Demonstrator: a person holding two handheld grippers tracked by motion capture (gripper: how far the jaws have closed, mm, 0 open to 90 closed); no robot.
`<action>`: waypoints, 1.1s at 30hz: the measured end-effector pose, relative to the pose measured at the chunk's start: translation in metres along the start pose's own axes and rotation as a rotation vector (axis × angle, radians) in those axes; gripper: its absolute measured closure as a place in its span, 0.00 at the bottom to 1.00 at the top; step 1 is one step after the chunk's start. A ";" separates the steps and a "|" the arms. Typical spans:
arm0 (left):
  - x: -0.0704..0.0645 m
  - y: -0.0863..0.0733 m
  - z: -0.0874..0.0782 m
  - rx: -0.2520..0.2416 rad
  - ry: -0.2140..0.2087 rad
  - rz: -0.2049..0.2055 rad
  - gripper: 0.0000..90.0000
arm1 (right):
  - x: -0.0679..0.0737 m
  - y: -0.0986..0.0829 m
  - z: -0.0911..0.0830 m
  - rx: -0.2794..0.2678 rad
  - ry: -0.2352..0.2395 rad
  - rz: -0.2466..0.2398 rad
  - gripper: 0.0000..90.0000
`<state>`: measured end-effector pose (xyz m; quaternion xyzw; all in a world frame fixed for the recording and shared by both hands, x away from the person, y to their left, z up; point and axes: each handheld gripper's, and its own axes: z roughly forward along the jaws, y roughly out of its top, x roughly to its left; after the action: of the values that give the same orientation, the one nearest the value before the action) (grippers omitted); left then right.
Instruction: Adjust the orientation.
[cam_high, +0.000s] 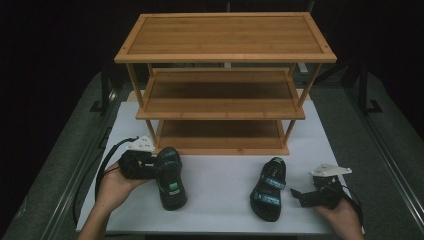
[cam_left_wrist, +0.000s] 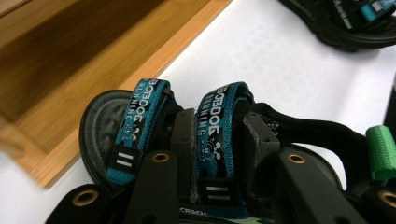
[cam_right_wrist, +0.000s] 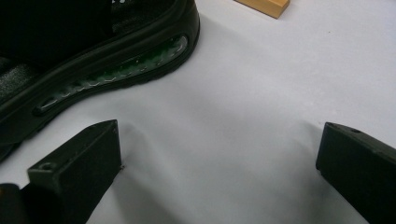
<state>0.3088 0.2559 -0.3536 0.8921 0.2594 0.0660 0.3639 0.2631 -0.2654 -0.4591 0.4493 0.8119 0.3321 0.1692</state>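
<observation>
Two black sandals with teal straps lie on the white table. My left gripper (cam_high: 159, 167) is on the left sandal (cam_high: 171, 184). In the left gripper view that gripper (cam_left_wrist: 219, 140) is shut on one teal strap (cam_left_wrist: 215, 112) of the sandal (cam_left_wrist: 100, 126), with a second strap just beside it. The right sandal (cam_high: 269, 189) lies toe towards me. My right gripper (cam_high: 299, 197) rests just to its right, open and holding nothing. In the right gripper view the gripper (cam_right_wrist: 219, 149) has its jaws wide apart over bare table, and the sandal's green-windowed sole (cam_right_wrist: 107, 70) sits ahead to the left.
A three-shelf bamboo rack (cam_high: 225, 55) stands at the back middle of the white table (cam_high: 220, 200), its bottom shelf (cam_left_wrist: 70, 70) close behind the left sandal. The other sandal (cam_left_wrist: 345, 23) lies farther off. A rack corner (cam_right_wrist: 264, 5) is in sight. Dark floor surrounds the table.
</observation>
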 end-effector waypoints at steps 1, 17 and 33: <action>-0.001 0.003 0.002 -0.004 -0.012 0.002 0.77 | 0.000 0.000 0.000 0.000 0.000 0.000 0.00; -0.007 0.026 0.024 0.004 -0.069 0.091 0.77 | 0.000 0.000 0.000 0.000 0.000 -0.002 0.00; -0.023 0.051 0.064 0.020 -0.155 0.215 0.77 | 0.000 0.000 0.000 -0.002 0.000 -0.001 0.00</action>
<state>0.3300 0.1740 -0.3633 0.9208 0.1342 0.0330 0.3647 0.2631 -0.2655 -0.4592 0.4487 0.8119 0.3326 0.1700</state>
